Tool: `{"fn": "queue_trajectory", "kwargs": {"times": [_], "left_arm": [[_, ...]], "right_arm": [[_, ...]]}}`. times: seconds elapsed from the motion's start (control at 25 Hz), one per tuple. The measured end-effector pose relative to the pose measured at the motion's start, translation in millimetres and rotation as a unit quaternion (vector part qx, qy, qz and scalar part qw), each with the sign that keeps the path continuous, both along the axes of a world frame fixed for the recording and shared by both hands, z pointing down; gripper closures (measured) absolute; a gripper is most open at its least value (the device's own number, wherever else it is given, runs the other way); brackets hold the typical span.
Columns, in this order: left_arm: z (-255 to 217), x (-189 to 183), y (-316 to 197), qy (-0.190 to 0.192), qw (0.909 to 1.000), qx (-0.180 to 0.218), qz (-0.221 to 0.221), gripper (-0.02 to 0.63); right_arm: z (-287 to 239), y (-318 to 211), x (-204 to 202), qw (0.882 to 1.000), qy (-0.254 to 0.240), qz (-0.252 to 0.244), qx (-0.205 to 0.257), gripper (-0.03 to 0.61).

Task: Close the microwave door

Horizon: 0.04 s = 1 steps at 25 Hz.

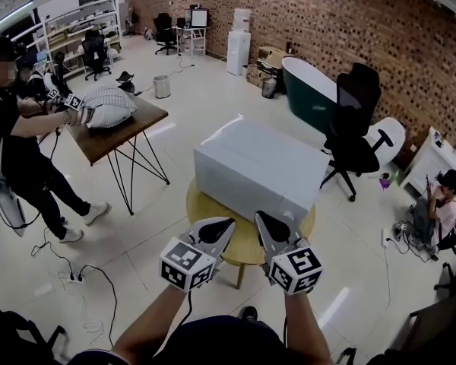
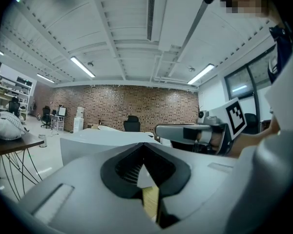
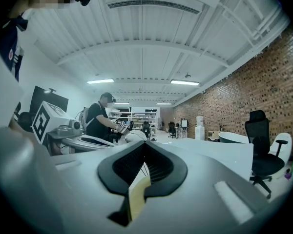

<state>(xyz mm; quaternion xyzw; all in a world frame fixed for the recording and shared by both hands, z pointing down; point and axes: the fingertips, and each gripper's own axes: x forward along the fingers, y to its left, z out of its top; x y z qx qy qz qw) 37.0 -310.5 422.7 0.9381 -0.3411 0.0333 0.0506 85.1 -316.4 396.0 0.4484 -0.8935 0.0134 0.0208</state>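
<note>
Along the far side of the room runs a brick wall [image 1: 349,21]. Nearer, at the middle of the floor, the microwave [image 1: 258,166], a pale grey box, sits on a round wooden table [image 1: 200,204]. Its visible faces look flat and flush, and I cannot tell which one carries the door. To the left, a person [image 1: 11,139] stands at a brown table [image 1: 129,131], and a black office chair [image 1: 353,128] stands right of the microwave. Over the round table's near edge, the left gripper [image 1: 226,223] and right gripper [image 1: 260,216] are side by side, pointing at the microwave without touching it. Each has its jaws pressed tip to tip, with nothing between them.
</note>
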Motion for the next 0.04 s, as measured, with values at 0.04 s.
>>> {"fn": "queue_trajectory", "kwargs": {"times": [0.04], "left_arm": [[0.2, -0.3, 0.5, 0.0, 1.0, 0.0, 0.001, 0.603]], "right_arm": [[0.0, 0.5, -0.7, 1.0, 0.001, 0.0, 0.0, 0.577]]}}
